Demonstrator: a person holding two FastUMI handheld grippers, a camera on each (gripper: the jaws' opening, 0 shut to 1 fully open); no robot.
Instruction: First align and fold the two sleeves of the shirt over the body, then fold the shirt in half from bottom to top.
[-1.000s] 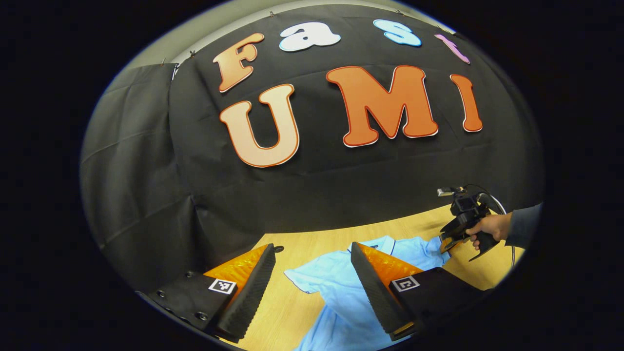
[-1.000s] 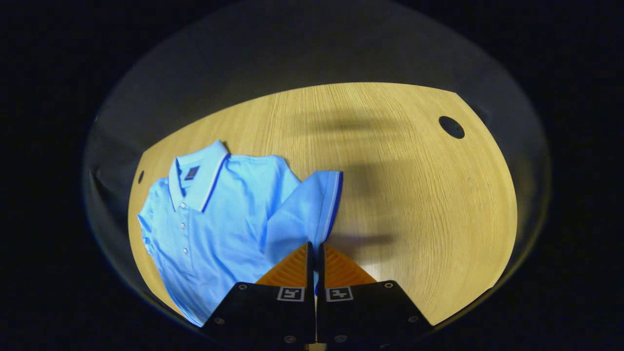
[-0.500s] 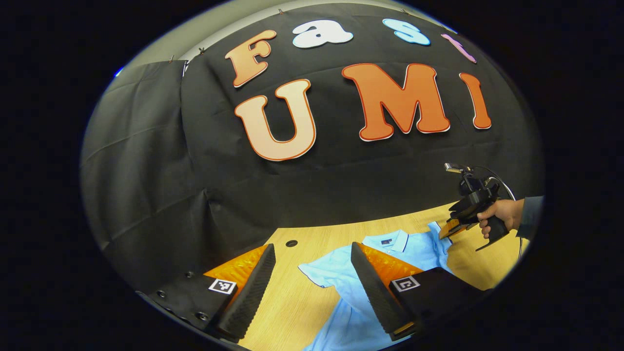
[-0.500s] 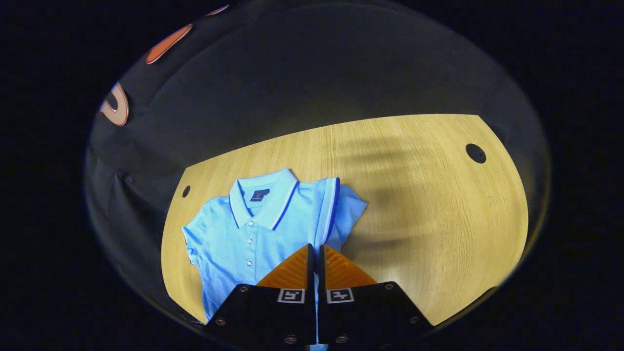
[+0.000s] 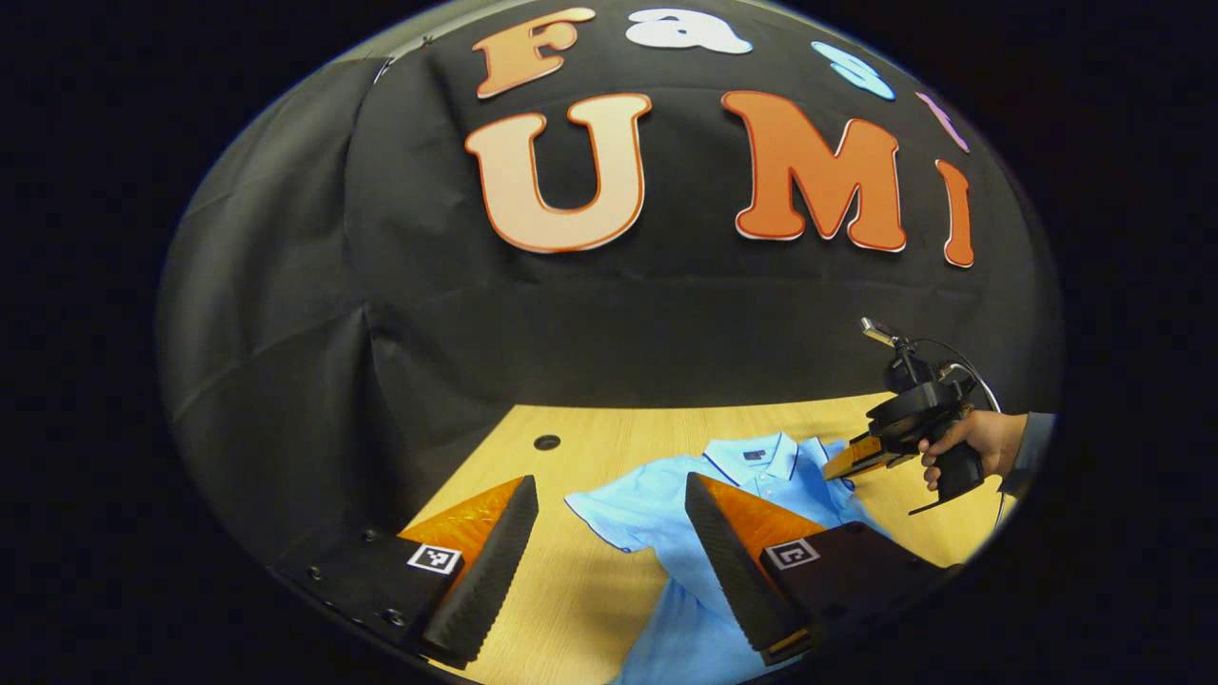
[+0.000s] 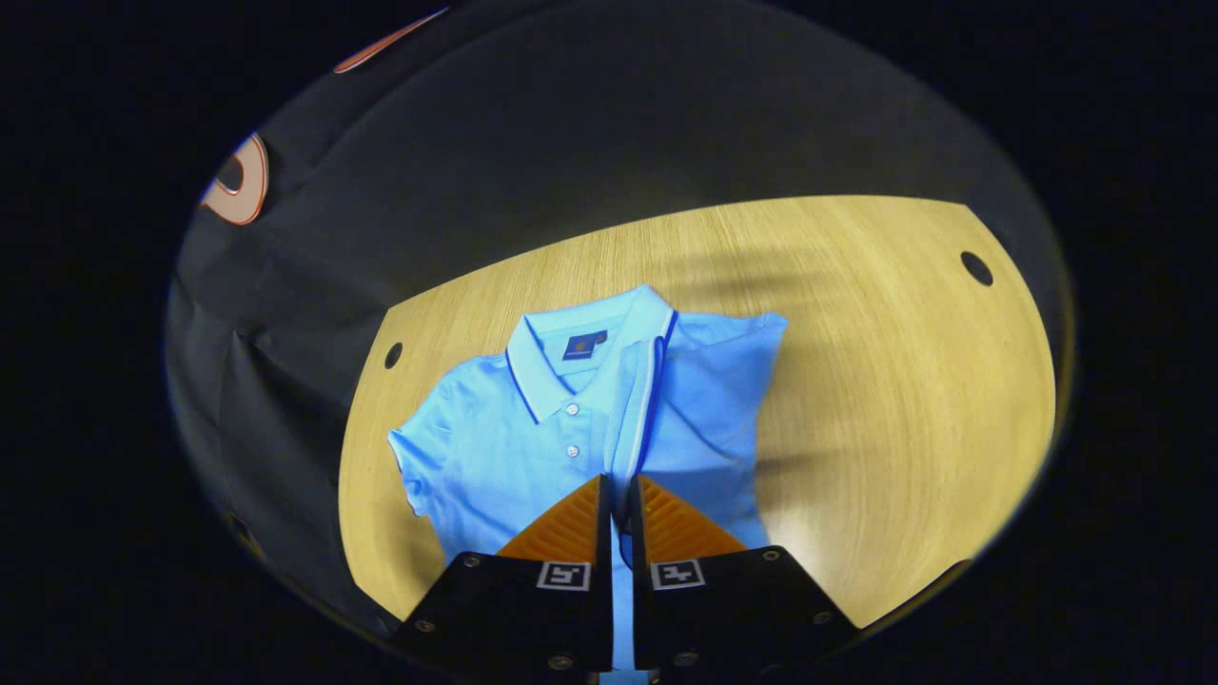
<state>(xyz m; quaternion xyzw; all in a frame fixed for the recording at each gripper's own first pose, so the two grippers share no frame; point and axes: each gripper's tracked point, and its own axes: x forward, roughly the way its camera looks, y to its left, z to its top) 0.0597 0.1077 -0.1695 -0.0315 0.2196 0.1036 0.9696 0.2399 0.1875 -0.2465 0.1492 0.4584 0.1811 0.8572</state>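
Wooden table (image 6: 885, 381) under the booth's black cloth, and on it the light blue shirt (image 6: 495, 447) lies collar-up (buttons showing down the front). Over on its left side the left gripper (image 5: 609, 547) hangs wide open above the table, fingers spread with nothing between them. Moving right, the right gripper (image 6: 617, 499) is clamped on the striped sleeve (image 6: 639, 409), drawn across the shirt's body beside the collar

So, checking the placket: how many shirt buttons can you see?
2, in the right gripper view: one just below the collar, one lower on the shirt. The hand-held gripper may hide more.
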